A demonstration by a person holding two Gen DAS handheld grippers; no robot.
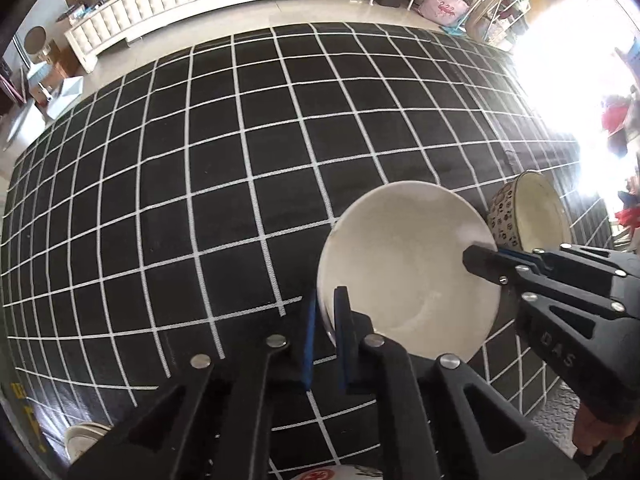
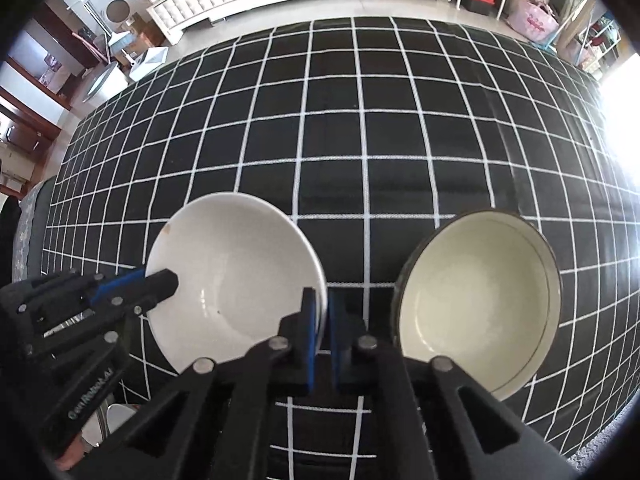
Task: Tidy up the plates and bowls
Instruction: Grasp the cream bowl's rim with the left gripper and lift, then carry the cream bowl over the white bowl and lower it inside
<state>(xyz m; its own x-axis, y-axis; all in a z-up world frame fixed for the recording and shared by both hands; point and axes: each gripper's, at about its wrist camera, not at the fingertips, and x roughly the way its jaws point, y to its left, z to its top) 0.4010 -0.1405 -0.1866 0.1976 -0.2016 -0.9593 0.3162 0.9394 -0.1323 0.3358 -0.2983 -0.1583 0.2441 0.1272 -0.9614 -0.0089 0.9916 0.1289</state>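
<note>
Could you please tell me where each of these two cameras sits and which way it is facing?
Left wrist: on the left gripper, looking steeply down at the white bowl whose rim it clamps; the right gripper enters from the right.
Right wrist: on the right gripper, pinching the opposite rim; the patterned bowl sits beside it.
Shared: white bowl, patterned bowl, checked cloth, both grippers.

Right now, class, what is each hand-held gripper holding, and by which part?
Both grip the white bowl by its rim, on opposite sides: the left hand-held gripper and the right hand-held gripper.
</note>
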